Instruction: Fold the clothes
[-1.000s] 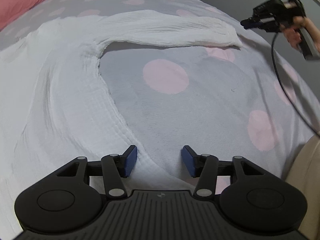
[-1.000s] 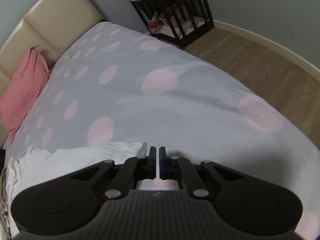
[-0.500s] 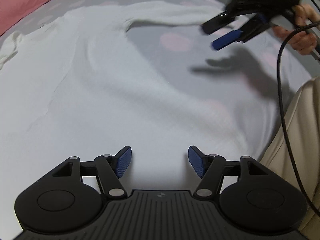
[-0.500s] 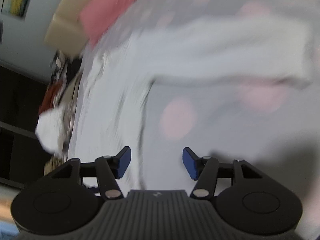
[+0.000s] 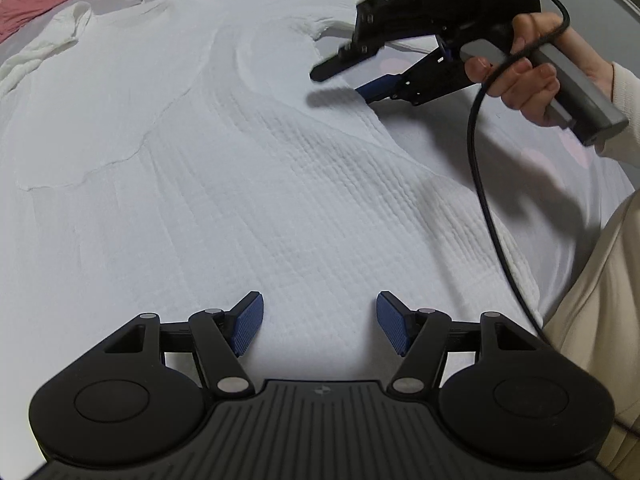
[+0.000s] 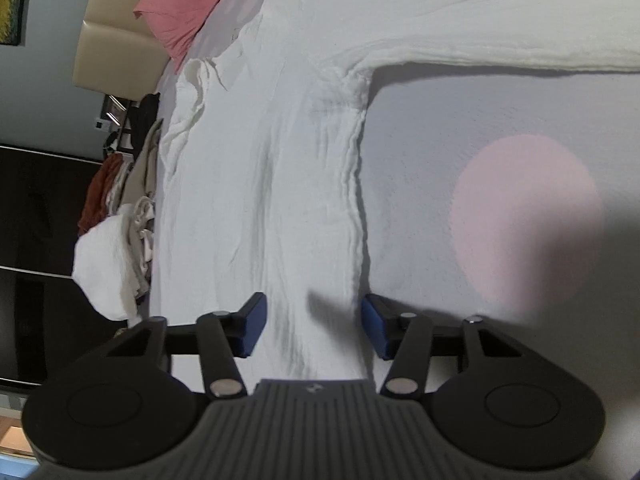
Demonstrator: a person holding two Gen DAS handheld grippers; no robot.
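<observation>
- The left gripper [image 5: 319, 322] hovers low over the body of a white garment [image 5: 224, 168], its jaws spread wide with nothing between the blue pads [image 5: 248, 322].
- The white garment lies spread flat on the bed [image 6: 460, 128], covering most of the left wrist view; its ribbed fabric runs from just under the left gripper away toward the far side.
- At the right edge of that view, a person's cream trouser leg [image 5: 592, 320] stands beside the bed.
- Further out, the right gripper [image 5: 340, 80] is held by a hand [image 5: 524, 76] over the garment's right-hand edge, a black cable [image 5: 484, 200] hanging from it.
- In the right wrist view the right gripper [image 6: 313, 326] has its jaws released and apart, straddling the garment's wrinkled side hem, with nothing pinched; whether the pads touch the cloth I cannot tell.
- Beyond them a sleeve [image 6: 500, 54] stretches sideways across the grey sheet, near a pink dot [image 6: 524, 216].
- Farthest off, a pink pillow [image 6: 188, 0] rests against a beige headboard [image 6: 116, 48], and a pile of clothes [image 6: 116, 240] sits beside the bed.
</observation>
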